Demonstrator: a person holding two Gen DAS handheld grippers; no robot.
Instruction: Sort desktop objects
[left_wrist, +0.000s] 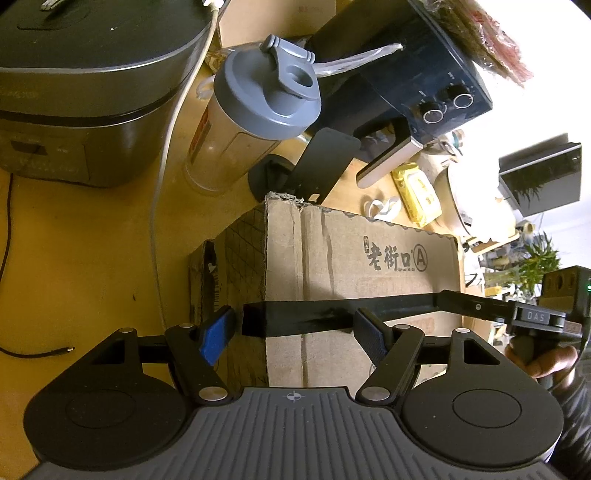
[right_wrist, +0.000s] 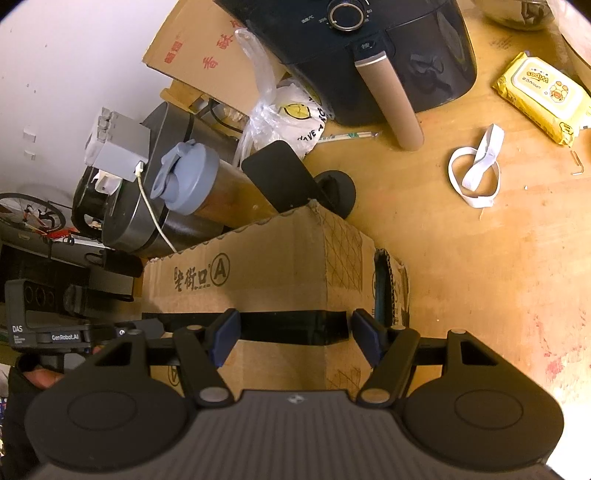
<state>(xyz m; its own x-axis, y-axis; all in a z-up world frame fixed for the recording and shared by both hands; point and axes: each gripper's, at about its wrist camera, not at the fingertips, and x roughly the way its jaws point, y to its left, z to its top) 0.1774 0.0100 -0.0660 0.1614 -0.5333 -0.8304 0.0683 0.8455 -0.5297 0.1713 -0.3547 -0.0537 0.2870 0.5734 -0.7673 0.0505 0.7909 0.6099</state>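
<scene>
Best done by keeping both ends level and moving the brown corrugated cardboard box (left_wrist: 362, 280) slowly, clear of the grey-lidded clear shaker bottle (left_wrist: 255, 110) beyond it; box lying on the wooden desk (right_wrist: 480, 280), near centre. Left gripper (left_wrist: 291, 332) at its narrowest, astride the box's left corner, fingers seemingly bearing on it; right gripper (right_wrist: 291, 334) likewise astride the right corner; firm clamping impossible to confirm.
</scene>
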